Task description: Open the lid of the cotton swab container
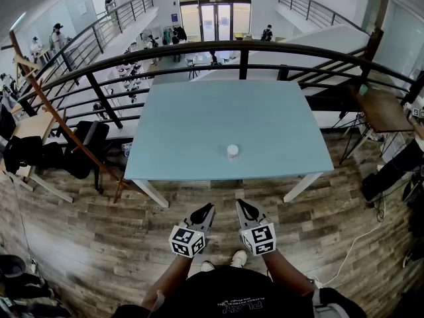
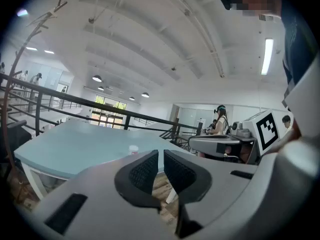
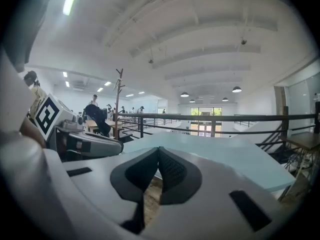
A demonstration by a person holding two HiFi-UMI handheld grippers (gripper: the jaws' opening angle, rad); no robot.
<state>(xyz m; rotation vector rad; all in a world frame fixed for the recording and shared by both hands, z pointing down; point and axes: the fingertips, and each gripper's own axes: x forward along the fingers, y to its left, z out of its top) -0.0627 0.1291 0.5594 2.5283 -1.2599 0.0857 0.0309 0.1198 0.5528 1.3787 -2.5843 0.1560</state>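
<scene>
One upright cotton swab container [image 1: 232, 151]; left jaws slightly apart, right jaws together.

Operator: black tee [image 1: 232, 290], pale chest print [image 1: 242, 304] illegible. White shoes [image 1: 238, 259]. Tools: left gripper [image 1: 210, 207], right gripper [image 1: 240, 203], identical build. Light-grey moulded shells, black tapered jaws w/ ribbed pads [image 2: 145, 171], black rect. slots [image 2: 67, 213] in shell tops. Each carries white marker cube [image 1: 187, 240], black square codes.
</scene>
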